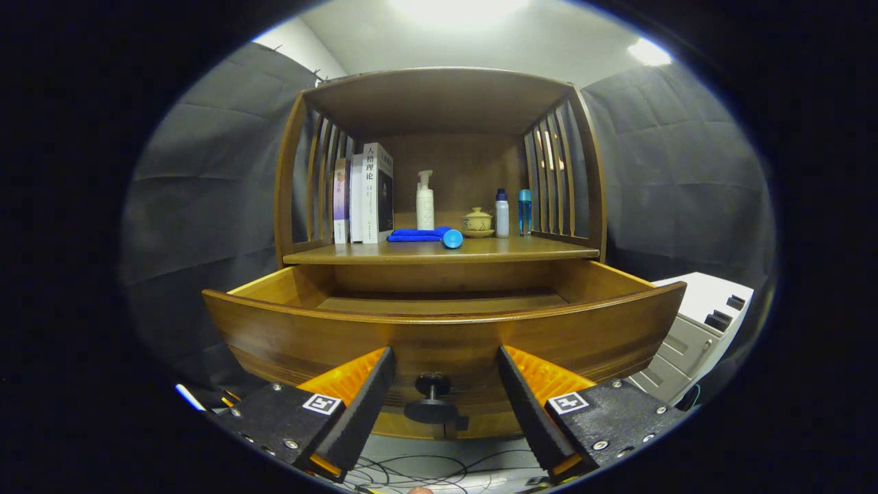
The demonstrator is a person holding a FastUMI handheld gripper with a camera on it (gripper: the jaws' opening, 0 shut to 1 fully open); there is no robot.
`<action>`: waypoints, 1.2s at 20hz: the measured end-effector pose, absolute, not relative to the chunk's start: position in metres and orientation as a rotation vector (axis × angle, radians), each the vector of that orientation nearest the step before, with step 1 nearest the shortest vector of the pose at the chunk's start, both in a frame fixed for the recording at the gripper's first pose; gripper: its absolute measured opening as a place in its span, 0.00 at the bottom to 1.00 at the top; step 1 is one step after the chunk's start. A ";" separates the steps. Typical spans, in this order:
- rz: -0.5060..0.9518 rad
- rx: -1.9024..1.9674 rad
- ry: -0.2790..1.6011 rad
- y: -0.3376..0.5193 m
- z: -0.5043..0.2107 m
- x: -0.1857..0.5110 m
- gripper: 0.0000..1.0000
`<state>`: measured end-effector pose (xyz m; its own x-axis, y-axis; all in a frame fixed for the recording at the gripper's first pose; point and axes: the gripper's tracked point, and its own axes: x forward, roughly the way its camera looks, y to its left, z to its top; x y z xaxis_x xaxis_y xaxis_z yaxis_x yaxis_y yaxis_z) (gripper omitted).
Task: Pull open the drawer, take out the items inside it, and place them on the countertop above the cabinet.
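Observation:
A wooden cabinet has its drawer pulled out toward me, and the strip of the drawer's floor that I can see is bare. The dark round knob on the drawer front sits between my fingers, and neither finger touches it. My gripper is open, its fingers standing wide to either side of the knob. On the countertop above the drawer lie a folded blue cloth and a blue round item beside it.
The shelf also holds several upright books, a white pump bottle, a lidded ceramic pot and two small bottles. A grey-white case stands right of the drawer. Cables lie on the floor below.

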<state>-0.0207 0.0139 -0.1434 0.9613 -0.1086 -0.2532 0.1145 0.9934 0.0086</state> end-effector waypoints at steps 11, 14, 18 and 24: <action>-0.103 0.035 0.247 0.009 -0.143 0.017 0.95; -0.104 0.032 0.250 0.009 -0.145 0.031 0.95; -0.105 0.035 0.251 0.006 -0.147 0.051 0.95; -0.099 0.039 0.245 0.001 -0.153 0.081 0.95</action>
<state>0.0812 0.0008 -0.1526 0.9654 -0.0927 -0.2436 0.1021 0.9944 0.0264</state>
